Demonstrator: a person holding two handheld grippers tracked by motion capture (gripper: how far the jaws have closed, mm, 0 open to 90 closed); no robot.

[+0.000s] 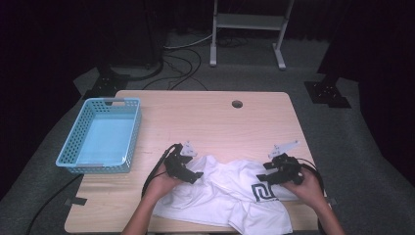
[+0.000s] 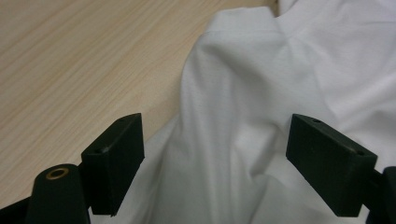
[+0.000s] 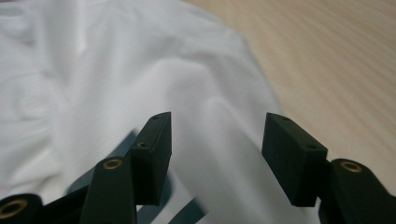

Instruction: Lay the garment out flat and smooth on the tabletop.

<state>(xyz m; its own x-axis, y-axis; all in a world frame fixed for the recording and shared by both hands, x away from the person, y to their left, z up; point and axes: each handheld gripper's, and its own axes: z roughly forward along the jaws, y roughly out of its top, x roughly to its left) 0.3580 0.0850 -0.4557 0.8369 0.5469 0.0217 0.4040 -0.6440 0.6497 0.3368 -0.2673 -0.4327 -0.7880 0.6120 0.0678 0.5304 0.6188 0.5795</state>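
Note:
A crumpled white T-shirt [image 1: 230, 193] with a dark printed logo [image 1: 263, 192] lies on the near part of the wooden table [image 1: 210, 120]. My left gripper [image 1: 195, 176] hovers at the shirt's left edge with its jaws wide apart; the white cloth [image 2: 243, 116] lies below and between them, untouched by the pads. At the shirt's right edge my right gripper [image 1: 264, 178] is open too, and the shirt [image 3: 140, 79] spreads beneath its jaws without being pinched. A person's hand holds each gripper from the table's near side.
A light blue plastic basket [image 1: 100, 134], empty, stands at the table's left side. A round cable hole [image 1: 237, 104] sits near the far edge. Bare wood [image 2: 70, 60] lies beside the shirt. Cables trail off the near left; a white stand [image 1: 247, 29] is on the floor behind.

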